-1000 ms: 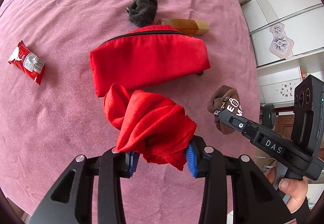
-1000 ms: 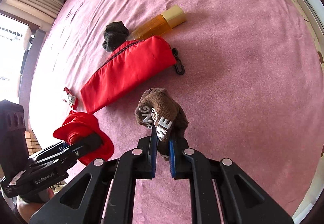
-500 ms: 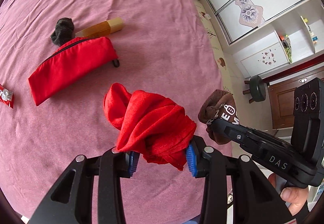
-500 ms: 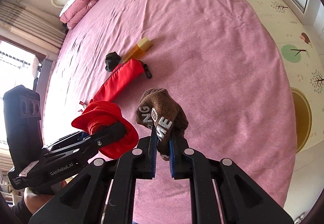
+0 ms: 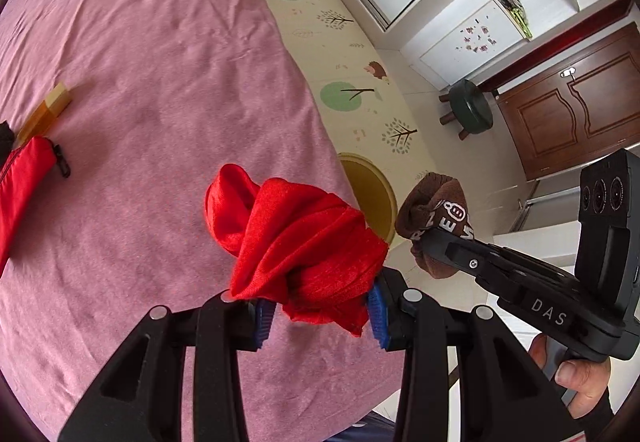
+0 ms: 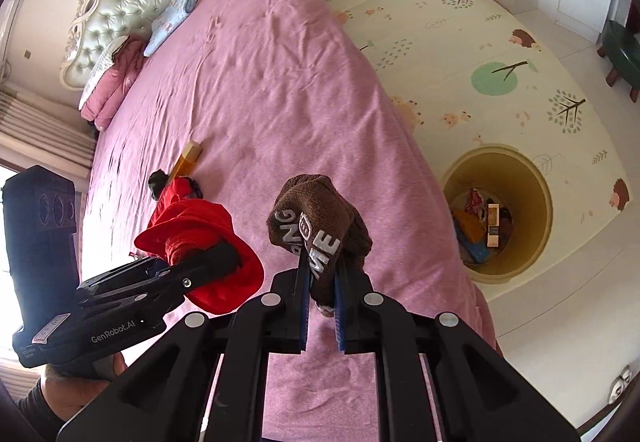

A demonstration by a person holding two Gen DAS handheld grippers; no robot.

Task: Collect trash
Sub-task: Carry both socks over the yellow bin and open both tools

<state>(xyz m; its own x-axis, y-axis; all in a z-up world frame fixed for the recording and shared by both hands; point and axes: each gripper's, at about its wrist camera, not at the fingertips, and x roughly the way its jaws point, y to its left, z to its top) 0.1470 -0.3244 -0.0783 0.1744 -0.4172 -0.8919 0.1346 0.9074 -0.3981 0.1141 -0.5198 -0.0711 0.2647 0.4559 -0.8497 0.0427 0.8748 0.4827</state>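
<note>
Right wrist view: the right hand-held gripper (image 6: 320,306) is clamped on a brown sock (image 6: 320,226) above the pink bed (image 6: 256,82); beside it, the left hand-held gripper (image 5: 316,314) grips a bunched red cloth (image 5: 296,238). A yellow bin (image 6: 536,198) stands on the floor nearby, trash inside.

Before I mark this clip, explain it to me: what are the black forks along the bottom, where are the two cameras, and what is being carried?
There is no robot: a person holds a handheld two-finger tool in each hand, each with a fisheye camera looking along its fingers. The black forks are those fingers. The left tool is shut on a bunched red cloth. The right tool is shut on a rolled brown sock with white lettering. Each view also shows the other tool from the side. On the pink bed lie a red pouch and an amber bottle. A yellow bin holding trash stands on the floor mat.
</note>
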